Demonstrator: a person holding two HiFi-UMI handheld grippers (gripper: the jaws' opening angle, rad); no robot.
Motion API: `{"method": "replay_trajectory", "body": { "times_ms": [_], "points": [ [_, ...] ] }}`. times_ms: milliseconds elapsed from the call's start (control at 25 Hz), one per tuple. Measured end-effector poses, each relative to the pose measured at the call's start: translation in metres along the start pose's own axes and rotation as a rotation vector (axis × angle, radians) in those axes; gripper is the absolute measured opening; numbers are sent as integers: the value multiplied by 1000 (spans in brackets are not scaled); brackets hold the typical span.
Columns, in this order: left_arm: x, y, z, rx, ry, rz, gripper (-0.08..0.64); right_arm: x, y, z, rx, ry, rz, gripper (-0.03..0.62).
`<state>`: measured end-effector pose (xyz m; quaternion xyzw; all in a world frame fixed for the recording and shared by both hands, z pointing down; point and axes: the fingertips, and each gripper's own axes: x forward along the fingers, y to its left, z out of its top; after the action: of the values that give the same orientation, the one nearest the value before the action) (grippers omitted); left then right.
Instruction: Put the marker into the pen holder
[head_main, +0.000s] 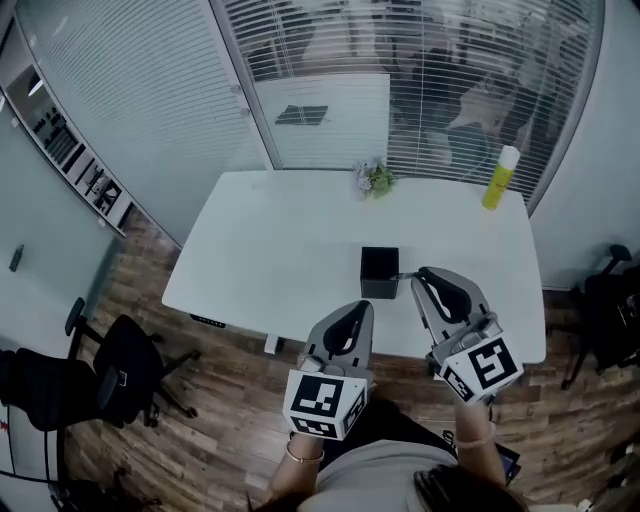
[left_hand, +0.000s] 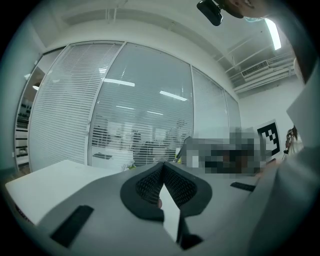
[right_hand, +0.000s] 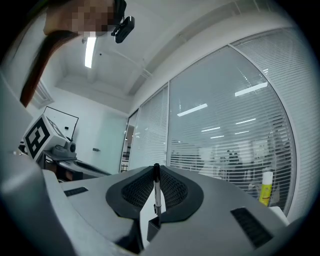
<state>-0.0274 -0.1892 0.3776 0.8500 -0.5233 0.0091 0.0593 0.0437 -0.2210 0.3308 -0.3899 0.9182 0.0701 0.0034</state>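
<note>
Right gripper is clamped on the marker, which is held between its pads. Left gripper has its jaws pressed together on nothing and sits near 6 o'clock of the pen holder. The marker end lies just beside the holder at its 3 o'clock, not inside. Judgement: pickup done; insertion and release remain. Farther off at 1 o'clock, a yellow bottle stands on the table.
</note>
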Motion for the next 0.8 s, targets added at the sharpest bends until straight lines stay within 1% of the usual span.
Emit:
{"method": "replay_trajectory", "body": {
  "times_ms": [120, 200, 400, 600, 800],
  "points": [
    [10, 14, -1, -10, -1, -26, 20, 18, 0, -5, -15, 13, -18, 60],
    [14, 24, -2, -4, 8, -42, 19, 29, 3, -6, -8, 22, -30, 60],
    [24, 39, 8, 69, 22, -93, 20, 54, 2, -7, -15, 37, -67, 60],
    [32, 59, 10, 53, 17, -93, 20, 73, -4, -15, -16, 49, -73, 60],
    [37, 67, 3, 55, 26, -105, 20, 85, -12, -31, -53, 94, -76, 60]
  ]
}}
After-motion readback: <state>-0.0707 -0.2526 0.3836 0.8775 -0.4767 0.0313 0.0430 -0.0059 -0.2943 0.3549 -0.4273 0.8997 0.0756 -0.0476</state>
